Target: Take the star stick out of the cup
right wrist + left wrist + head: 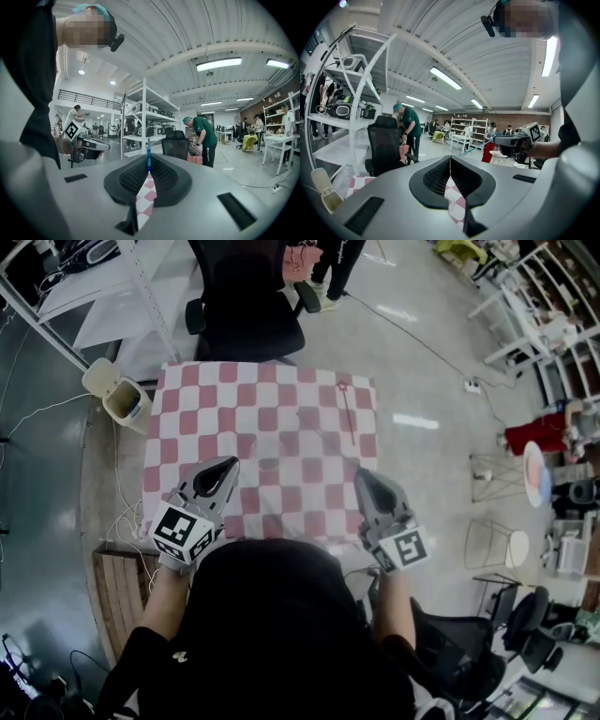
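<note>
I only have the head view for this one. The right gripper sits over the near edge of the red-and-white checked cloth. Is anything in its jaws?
Observer: Yes. The right gripper view shows the right gripper shut on a thin blue stick that pokes out beyond the tips.
Operator: And the left one?
Observer: In the left gripper view, the left gripper has its jaws meeting at the tips with nothing between them.
Operator: Someone's legs show at my top edge. What are they doing?
Observer: The right gripper view shows a person in a green shirt bent over beside a black mesh office chair.
</note>
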`<state>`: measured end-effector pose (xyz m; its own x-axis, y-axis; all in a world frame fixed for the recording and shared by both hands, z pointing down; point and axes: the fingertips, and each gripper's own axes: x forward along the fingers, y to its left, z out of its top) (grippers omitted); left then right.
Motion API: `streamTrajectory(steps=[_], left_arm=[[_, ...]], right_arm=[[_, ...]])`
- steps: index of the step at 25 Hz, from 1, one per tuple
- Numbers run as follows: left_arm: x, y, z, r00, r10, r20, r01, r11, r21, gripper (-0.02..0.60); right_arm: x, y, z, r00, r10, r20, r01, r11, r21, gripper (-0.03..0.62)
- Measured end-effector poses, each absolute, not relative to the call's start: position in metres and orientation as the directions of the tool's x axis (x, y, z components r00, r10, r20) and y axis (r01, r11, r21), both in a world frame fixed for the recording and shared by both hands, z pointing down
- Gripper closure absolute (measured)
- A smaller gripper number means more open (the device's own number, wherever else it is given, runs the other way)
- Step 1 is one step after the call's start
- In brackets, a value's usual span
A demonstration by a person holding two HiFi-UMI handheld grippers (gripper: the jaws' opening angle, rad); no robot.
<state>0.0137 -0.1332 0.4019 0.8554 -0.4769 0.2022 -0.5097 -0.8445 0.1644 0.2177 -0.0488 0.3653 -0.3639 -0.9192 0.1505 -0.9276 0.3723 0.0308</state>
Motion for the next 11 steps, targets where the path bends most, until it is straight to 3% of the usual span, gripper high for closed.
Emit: streamTrajectory(steps=[11], left_arm=[[0.0148,-0.1357,0.4006,0.848,-0.492,0.197,-0.523,-0.838,0.158,0.541]], right_arm=[[0.2200,-0.0530,0.3678,-0.375,-0.916,0.144,-0.922,0.384,0.040,0.569]])
